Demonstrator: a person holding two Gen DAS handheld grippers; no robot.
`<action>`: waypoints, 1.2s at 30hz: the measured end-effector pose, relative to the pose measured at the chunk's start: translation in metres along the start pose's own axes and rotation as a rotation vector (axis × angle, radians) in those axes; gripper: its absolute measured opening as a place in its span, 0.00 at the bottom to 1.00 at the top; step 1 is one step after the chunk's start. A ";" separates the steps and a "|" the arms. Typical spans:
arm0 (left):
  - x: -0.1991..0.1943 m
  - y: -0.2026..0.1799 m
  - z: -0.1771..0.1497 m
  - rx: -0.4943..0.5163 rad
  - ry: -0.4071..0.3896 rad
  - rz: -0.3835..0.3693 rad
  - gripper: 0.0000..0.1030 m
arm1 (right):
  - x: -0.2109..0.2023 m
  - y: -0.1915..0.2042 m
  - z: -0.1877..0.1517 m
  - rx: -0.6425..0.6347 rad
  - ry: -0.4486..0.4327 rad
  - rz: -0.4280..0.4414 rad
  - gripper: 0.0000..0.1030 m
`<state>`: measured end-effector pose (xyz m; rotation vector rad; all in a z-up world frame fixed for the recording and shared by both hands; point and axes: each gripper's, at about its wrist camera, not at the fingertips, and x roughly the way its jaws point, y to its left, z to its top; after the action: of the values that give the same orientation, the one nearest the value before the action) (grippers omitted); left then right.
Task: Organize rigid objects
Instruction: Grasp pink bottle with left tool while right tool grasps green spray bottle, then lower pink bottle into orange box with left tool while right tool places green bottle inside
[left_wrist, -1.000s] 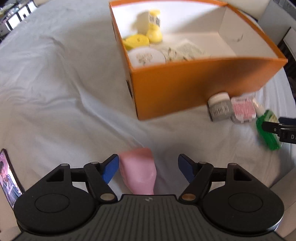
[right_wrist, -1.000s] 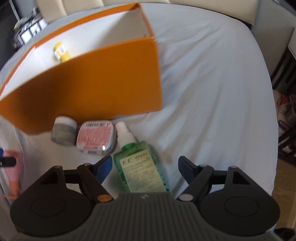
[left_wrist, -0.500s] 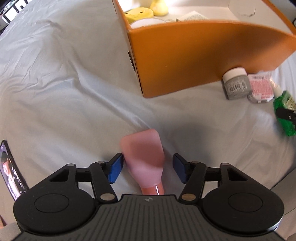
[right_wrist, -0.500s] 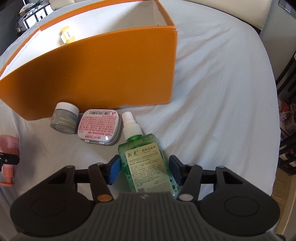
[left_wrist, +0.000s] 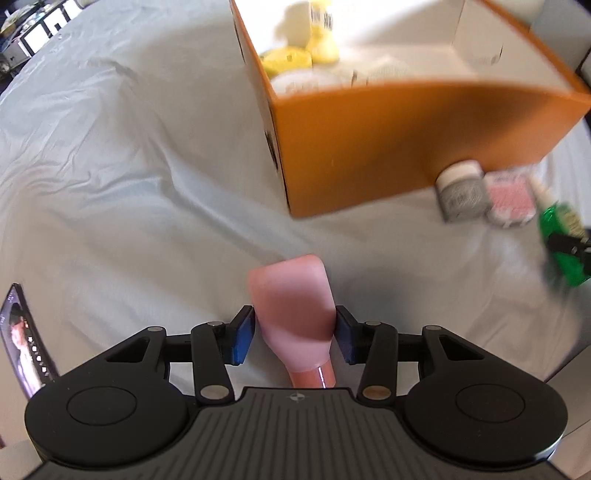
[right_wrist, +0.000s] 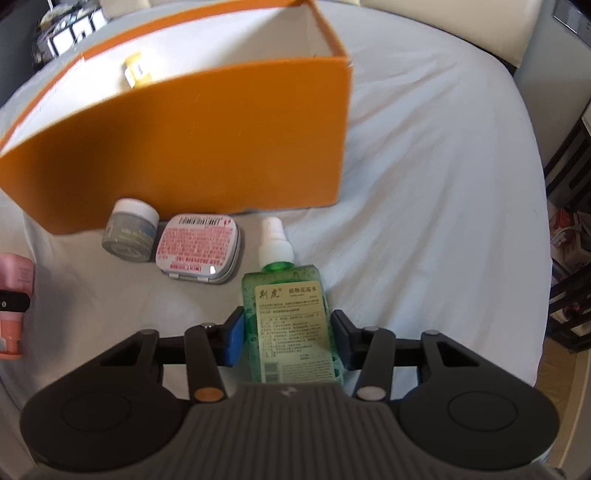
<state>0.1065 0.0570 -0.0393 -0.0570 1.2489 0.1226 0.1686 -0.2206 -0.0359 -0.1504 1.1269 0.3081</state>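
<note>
My left hand-held gripper (left_wrist: 294, 338): jaws just closing, pads now pressed on pink tube (left_wrist: 291, 306) lying on bed sheet (left_wrist: 110, 184). My right hand-held gripper (right_wrist: 287, 339): jaws just closing, clamped on green spray bottle (right_wrist: 290, 314). Orange box (left_wrist: 406, 147) beyond: yellow items (left_wrist: 288, 61), white jar inside.

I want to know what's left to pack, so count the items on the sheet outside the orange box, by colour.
Pink: 2, the pink bottle and the pink-labelled tin
Green: 1, the green spray bottle
Grey: 1, the small jar
Total: 4
</note>
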 end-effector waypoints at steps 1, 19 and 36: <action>-0.005 0.002 -0.001 -0.014 -0.024 -0.025 0.50 | -0.003 -0.002 -0.001 0.012 -0.015 0.006 0.46; -0.079 0.000 0.004 -0.031 -0.310 -0.303 0.50 | -0.064 -0.017 -0.003 0.093 -0.323 0.133 0.44; -0.122 -0.048 0.109 0.038 -0.470 -0.406 0.50 | -0.130 -0.004 0.082 0.020 -0.429 0.224 0.44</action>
<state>0.1775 0.0138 0.1102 -0.2337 0.7501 -0.2294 0.1898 -0.2236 0.1168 0.0606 0.7208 0.5019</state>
